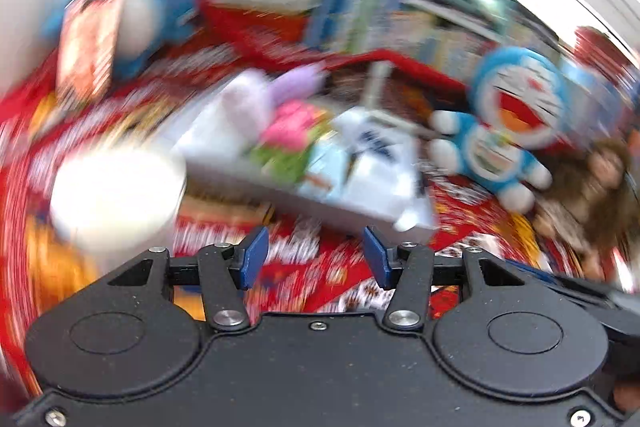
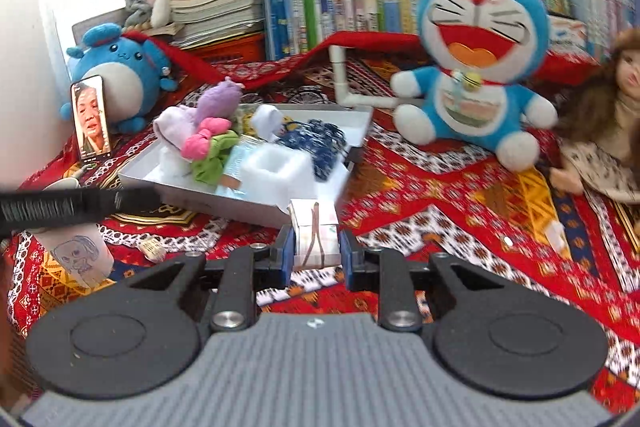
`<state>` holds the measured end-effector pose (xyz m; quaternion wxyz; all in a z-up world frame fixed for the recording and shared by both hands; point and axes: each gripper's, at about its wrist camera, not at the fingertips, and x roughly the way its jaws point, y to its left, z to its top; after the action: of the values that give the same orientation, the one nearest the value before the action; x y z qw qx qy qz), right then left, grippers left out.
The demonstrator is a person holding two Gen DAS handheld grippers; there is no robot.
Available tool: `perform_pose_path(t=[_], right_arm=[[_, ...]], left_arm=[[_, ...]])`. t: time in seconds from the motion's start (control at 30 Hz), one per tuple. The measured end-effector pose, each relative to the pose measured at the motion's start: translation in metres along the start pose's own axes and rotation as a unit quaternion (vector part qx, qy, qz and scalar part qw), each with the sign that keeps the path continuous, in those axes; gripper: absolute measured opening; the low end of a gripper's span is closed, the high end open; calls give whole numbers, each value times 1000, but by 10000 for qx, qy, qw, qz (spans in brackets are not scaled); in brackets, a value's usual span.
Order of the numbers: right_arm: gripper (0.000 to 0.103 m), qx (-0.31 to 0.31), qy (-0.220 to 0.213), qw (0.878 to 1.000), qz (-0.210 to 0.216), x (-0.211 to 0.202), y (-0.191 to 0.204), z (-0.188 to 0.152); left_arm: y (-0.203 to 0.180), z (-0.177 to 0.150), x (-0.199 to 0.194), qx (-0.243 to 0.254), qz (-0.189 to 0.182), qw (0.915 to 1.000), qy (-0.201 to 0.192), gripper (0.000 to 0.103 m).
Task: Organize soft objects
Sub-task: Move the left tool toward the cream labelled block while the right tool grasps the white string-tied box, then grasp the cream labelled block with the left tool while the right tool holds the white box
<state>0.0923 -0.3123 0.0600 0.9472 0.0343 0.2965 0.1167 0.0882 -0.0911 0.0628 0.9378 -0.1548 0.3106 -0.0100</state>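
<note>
Left wrist view, heavily smeared by motion.
- Left claw (image 1: 316, 253): blue pads partly apart, nothing between them; only the patterned red cloth (image 1: 320, 267) shows in the gap.
- White tray (image 1: 360, 203): just ahead of the pads, already holding soft pieces, among them a pink bundle (image 1: 292, 127) and a lilac one (image 1: 296, 83).
- White cup (image 1: 116, 203): close on the left side of the claw. Risk: with the view this blurred, a sweep toward the tray could clip the cup and tip it.
- Small blue cat plush (image 1: 504, 131): lying on the cloth to the right of the tray, a brown-haired doll (image 1: 592, 187) beside it.

Right wrist view, sharp.
- Right claw (image 2: 316, 251): closed tight on a small folded cloth packet (image 2: 314, 235), pale with a brown band, held off the red cloth (image 2: 440, 207) just short of the tray's near wall (image 2: 224, 205).
- Tray contents: pink (image 2: 206, 143), green (image 2: 212, 159) and lilac (image 2: 216, 103) pieces, a dark blue patterned cloth (image 2: 320, 147), a white foam block (image 2: 276, 171). Risk: the tray looks crowded, so the packet may land on the foam or the rim and slide out onto the cloth.
- Risk: the packet juts above the pads, so it may twist or unfold on release.
- Black brush-like bar (image 2: 72, 207): crosses the left side, over a cup with a drawing (image 2: 76, 255); what it belongs to I cannot tell.
- Phone (image 2: 92, 119): propped against a round blue plush (image 2: 116, 67), near the tray's far left corner, liable to fall if the tray is shoved.
</note>
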Motion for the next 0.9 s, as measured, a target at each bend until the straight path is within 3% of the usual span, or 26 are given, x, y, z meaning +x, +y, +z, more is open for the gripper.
perform_pose_path(t=[0.1, 0.2, 0.3, 0.5, 0.77, 0.9], right_arm=[[30, 92, -44, 9999, -42, -5, -4, -8], [30, 220, -77, 9997, -9, -9, -10, -15], [30, 272, -102, 9996, -34, -12, -13, -18], [30, 395, -51, 9991, -153, -17, -23, -21], [30, 391, 1, 9988, -304, -24, -28, -24], [30, 370, 23, 9988, -309, -25, -27, -26]], left_arm=[[3, -15, 3, -1054, 485, 9932, -69, 52], [-12, -20, 3, -1421, 1101, 9826, -465, 66], [-20, -24, 8, -1703, 1551, 9713, -594, 70], [-17, -10, 33, -2435, 2716, 9305, -331, 74], [-4, 8, 75, -2878, 3069, 9068, 266, 68], [-3, 12, 84, -2766, 3206, 9055, 274, 64]])
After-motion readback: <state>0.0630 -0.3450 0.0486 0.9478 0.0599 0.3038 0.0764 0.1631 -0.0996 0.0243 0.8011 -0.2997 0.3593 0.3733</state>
